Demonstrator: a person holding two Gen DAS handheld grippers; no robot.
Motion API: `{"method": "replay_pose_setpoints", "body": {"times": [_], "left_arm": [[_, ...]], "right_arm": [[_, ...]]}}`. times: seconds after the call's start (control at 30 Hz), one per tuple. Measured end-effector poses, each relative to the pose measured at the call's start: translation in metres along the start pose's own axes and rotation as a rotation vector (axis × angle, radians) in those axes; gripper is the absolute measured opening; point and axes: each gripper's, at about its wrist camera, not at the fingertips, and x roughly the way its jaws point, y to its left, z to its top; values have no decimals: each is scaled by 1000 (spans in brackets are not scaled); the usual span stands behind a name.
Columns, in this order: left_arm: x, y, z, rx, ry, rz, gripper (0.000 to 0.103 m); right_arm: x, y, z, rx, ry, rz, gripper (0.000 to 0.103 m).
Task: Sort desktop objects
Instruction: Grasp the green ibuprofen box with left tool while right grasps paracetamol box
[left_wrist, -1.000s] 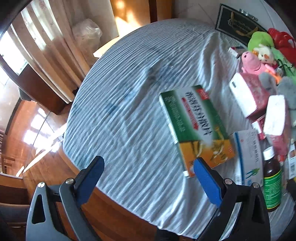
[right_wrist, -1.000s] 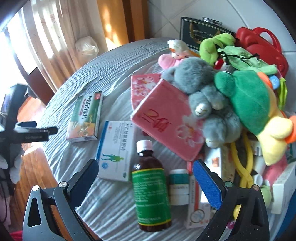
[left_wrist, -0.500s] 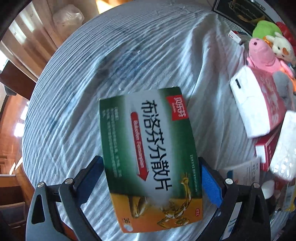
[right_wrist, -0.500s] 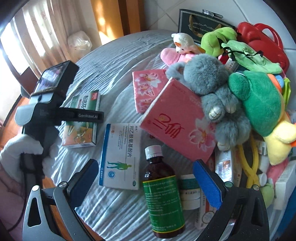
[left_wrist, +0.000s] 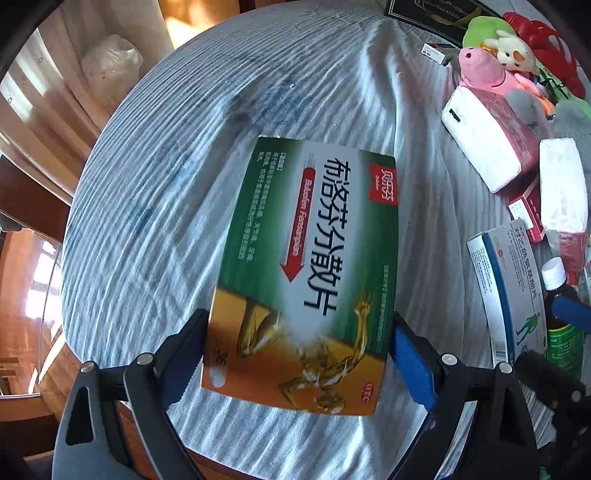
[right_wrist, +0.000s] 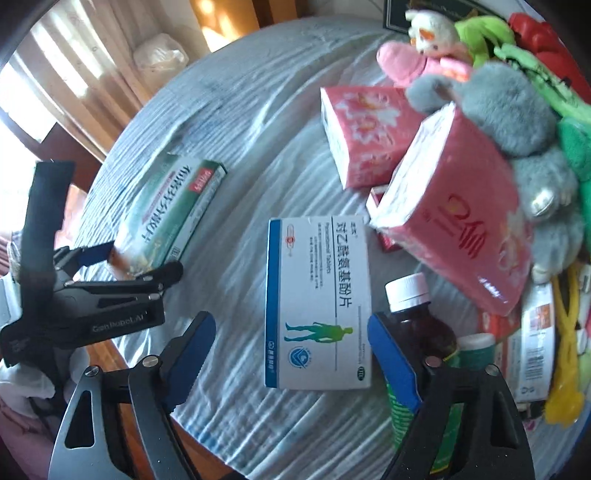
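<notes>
The left gripper (left_wrist: 299, 354) stood wide, its jaws closing around the near end of the green box (left_wrist: 306, 273), which lay flat on the desk (left_wrist: 155, 229); whether the pads pressed it I could not tell. The right gripper (right_wrist: 291, 350) was also wide and closing, with the white box (right_wrist: 317, 314) between its fingers, apart from both. A brown bottle (right_wrist: 417, 321) sat just right of its right finger (right_wrist: 391, 358). Pink tissue packs (right_wrist: 454, 225) and plush toys (right_wrist: 509, 110) crowded the far right.
</notes>
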Motion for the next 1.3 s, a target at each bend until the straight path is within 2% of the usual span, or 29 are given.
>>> {"method": "replay_pose_setpoints", "body": {"times": [0.07,0.17,0.43,0.47,0.5,0.73,0.8,0.87,0.97,1.1,1.17,1.23,1.3], "left_arm": [[1,-4,8,13,3,-5,96],[1,-7,13,40,5,-9,103],[-9,-5,10,57,-33,-17,103],[-12,-5,10,52,-31,-18,99],[-16,-5,10,48,-34,-15,89],[-32,-7,4,24,-51,49,88],[-44,-8,3,25,-82,67,88],[-62,-9,0,27,-126,87,88],[-88,-1,-1,16,-192,109,88],[-122,-15,-18,0,-283,159,88],[-134,-20,-21,-25,-314,145,88],[-133,-5,-22,-40,-340,135,88],[-144,-14,-24,-44,-381,145,88]], "right_arm": [[11,-2,1,11,28,-23,85],[15,-1,4,1,26,-75,86],[31,-2,9,-2,51,-111,89],[31,-1,9,-5,51,-109,89],[31,-2,10,-5,51,-106,89],[32,-5,12,5,63,-96,89],[32,-3,12,-20,58,-146,72],[27,-2,10,-20,47,-126,72],[12,1,6,-27,-3,-109,72],[-20,8,2,-53,-105,-88,72],[-36,9,0,-64,-154,-88,72],[-56,3,5,-67,-209,-81,72],[-82,2,4,-73,-285,-88,72]]}}
